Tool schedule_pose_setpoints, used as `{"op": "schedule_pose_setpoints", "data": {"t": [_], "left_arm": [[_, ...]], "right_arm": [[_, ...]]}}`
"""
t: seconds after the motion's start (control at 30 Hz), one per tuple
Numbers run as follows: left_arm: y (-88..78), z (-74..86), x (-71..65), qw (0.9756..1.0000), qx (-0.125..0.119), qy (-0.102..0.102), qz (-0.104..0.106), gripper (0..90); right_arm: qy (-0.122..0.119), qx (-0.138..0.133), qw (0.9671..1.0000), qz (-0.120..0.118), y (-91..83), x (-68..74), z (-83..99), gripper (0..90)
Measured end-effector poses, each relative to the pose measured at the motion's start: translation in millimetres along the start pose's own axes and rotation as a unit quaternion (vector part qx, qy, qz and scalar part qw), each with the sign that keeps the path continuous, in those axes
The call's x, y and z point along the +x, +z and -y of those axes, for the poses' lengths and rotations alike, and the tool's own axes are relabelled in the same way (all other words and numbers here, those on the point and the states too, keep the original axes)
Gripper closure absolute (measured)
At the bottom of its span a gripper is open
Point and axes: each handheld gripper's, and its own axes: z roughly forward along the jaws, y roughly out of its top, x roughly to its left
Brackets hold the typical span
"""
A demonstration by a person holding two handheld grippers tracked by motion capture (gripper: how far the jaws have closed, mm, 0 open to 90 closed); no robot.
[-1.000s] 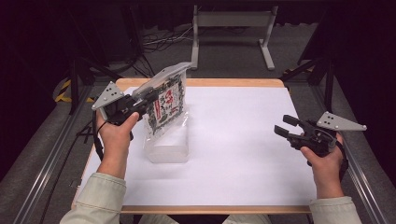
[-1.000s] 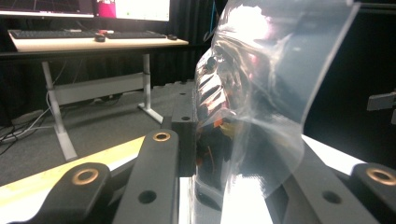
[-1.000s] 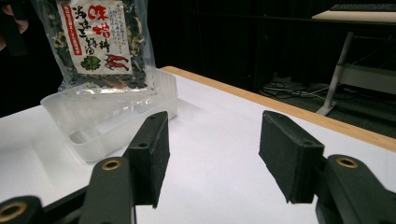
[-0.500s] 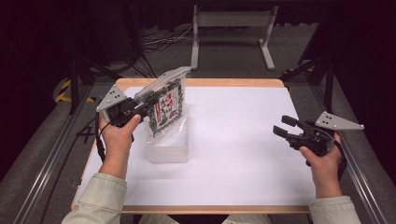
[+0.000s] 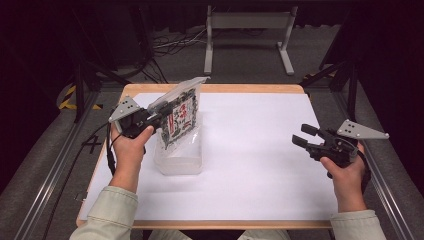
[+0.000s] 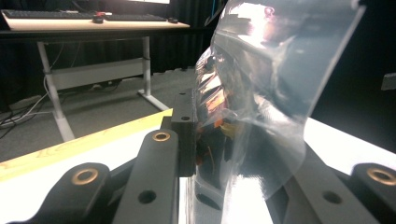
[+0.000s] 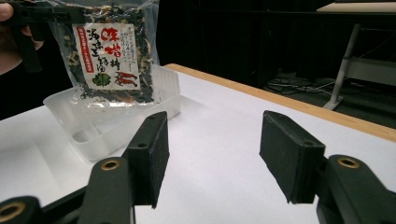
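Observation:
A clear plastic bag of dried food [image 5: 181, 114] with a white and red label hangs upright, its lower end inside a clear plastic tub [image 5: 180, 157] on the white table. My left gripper [image 5: 156, 118] is shut on the bag's left edge; in the left gripper view the black jaws pinch the shiny bag [image 6: 252, 93]. My right gripper [image 5: 302, 136] hovers over the table's right side, open, with nothing between its pads [image 7: 152, 154]. The right gripper view looks across at the bag [image 7: 109, 56] and the tub [image 7: 107, 123].
The white sheet [image 5: 250, 150] covers a wooden table top, with bare surface between the tub and the right hand. Metal rails run along both table sides. A white desk frame [image 5: 247, 30] and cables stand on the floor beyond the far edge.
The left hand has shifted the bag slightly; it stands a little more upright over the tub. The right gripper has stayed in place and open.

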Motion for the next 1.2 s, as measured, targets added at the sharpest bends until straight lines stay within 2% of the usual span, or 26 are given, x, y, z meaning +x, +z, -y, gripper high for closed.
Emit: {"op": "schedule_pose_setpoints", "data": {"t": [0.4, 0.57, 0.93, 1.2], "left_arm": [[2.5, 4.0, -0.8, 1.0000, 0.002, 0.003, 0.005, 73.4], [4.1, 6.4, -0.2, 0.9999, 0.014, 0.005, 0.002, 73.3], [2.3, 17.4, 6.0, 0.9996, 0.027, -0.011, -0.002, 73.2], [1.0, 20.1, 5.2, 0.9995, 0.032, -0.004, -0.002, 73.2]], "right_arm": [[0.000, 0.001, 1.0000, -0.001, 0.3, 0.1, 0.4, 43.0], [0.001, 0.003, 1.0000, -0.001, 0.8, 0.5, 0.7, 42.9], [0.000, 0.003, 1.0000, -0.002, 1.7, 1.2, 1.2, 42.7], [0.000, 0.006, 1.0000, -0.004, 3.8, 2.6, 1.8, 42.1]]}}
